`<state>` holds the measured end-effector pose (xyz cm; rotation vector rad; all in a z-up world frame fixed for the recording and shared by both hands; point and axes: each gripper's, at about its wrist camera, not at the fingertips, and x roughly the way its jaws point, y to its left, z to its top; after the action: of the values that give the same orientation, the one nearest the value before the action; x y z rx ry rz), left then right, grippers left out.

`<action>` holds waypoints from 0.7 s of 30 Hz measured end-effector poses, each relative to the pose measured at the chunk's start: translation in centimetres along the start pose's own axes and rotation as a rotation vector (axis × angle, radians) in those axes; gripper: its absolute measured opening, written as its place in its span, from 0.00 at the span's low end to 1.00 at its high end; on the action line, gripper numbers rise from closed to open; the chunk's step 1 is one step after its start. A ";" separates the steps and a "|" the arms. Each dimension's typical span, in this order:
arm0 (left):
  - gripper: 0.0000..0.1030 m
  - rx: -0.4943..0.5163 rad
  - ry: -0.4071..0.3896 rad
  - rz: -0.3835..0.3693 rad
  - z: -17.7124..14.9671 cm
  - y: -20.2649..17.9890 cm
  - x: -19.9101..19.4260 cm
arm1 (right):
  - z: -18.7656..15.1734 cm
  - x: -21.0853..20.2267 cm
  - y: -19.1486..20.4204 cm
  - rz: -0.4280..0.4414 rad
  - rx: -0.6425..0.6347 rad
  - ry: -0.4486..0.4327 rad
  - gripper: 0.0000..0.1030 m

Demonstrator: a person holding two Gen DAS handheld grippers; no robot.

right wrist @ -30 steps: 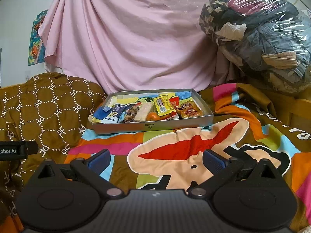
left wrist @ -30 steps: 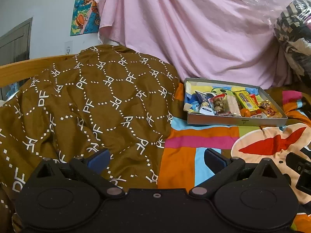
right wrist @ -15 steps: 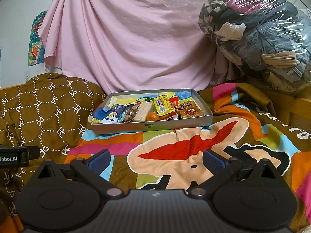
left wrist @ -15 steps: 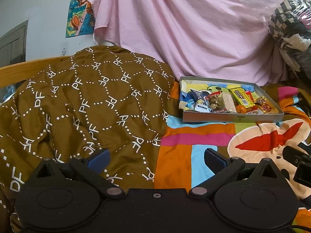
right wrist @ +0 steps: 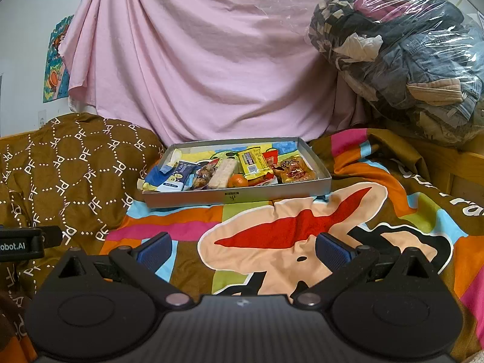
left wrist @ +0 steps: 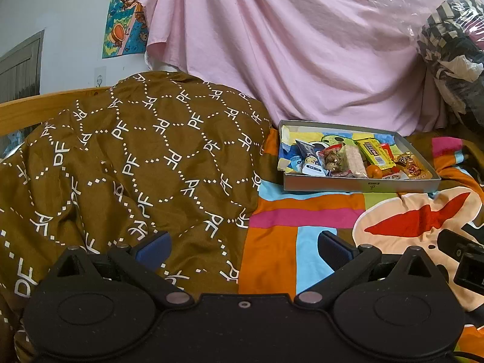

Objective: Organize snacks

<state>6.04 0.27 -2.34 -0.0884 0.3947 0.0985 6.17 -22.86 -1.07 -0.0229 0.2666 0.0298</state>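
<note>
A shallow grey box (right wrist: 236,195) (left wrist: 360,185) lies on the colourful bedspread (right wrist: 290,230), well ahead of both grippers. Inside it lie several snacks: a blue packet (right wrist: 178,178), a pale wafer bar (right wrist: 222,174), a small orange (right wrist: 237,180), a yellow bar (right wrist: 252,163) and an orange-red packet (right wrist: 295,171). My left gripper (left wrist: 243,246) hangs open and empty over the edge of the brown quilt (left wrist: 136,163). My right gripper (right wrist: 243,246) is also open and empty, low over the bedspread.
A pink sheet (right wrist: 196,60) hangs behind the box. A clear bag of folded clothes (right wrist: 402,51) is piled at the back right. A wooden bed rail (left wrist: 36,109) runs along the left, under a poster (left wrist: 127,18).
The left gripper's view has swung slightly to the right, so the box sits a little further left in it. The right gripper has barely moved. Both stay open.
</note>
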 end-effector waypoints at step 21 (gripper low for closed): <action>0.99 -0.001 0.004 -0.001 -0.1 -0.1 0.0 | -0.2 0.0 0.2 0.000 0.000 0.006 1.00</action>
<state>6.01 0.20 -2.45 -0.0897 0.3983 0.0977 6.11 -22.71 -1.24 -0.0229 0.2727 0.0295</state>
